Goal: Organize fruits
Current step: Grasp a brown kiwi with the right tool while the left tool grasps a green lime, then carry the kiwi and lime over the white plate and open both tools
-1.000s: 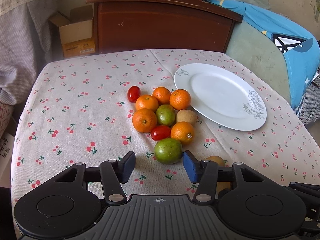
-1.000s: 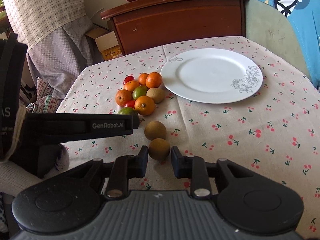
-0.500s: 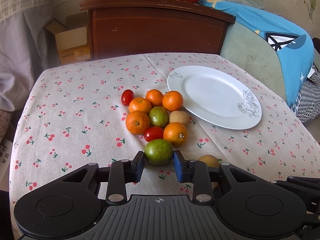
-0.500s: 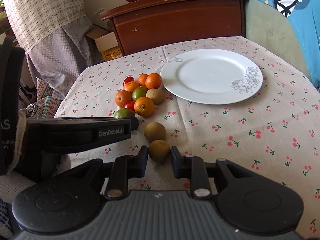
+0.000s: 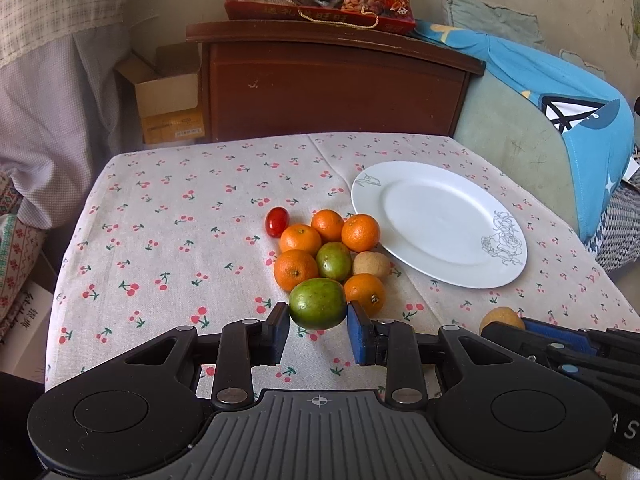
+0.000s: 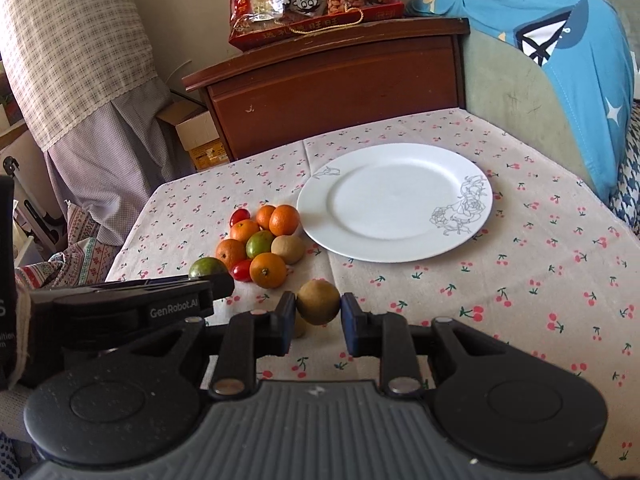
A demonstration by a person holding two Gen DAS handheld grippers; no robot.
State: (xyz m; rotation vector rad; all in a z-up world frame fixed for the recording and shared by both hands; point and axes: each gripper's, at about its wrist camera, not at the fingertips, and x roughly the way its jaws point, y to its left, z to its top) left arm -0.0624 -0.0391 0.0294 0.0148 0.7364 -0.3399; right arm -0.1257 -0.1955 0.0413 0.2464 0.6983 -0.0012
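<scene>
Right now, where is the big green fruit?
In the left wrist view, the big green fruit sits clamped in the left gripper, just in front of the fruit pile.

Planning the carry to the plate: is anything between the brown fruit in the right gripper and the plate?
Nothing visible. The brown fruit sits clamped in the right gripper, and only bare tablecloth lies between it and the plate. The fruit pile sits off to the left of that path.

Fruit cluster (image 5: pixel 320 248) crowds the bare plate's (image 5: pixel 440 224) left rim.
</scene>
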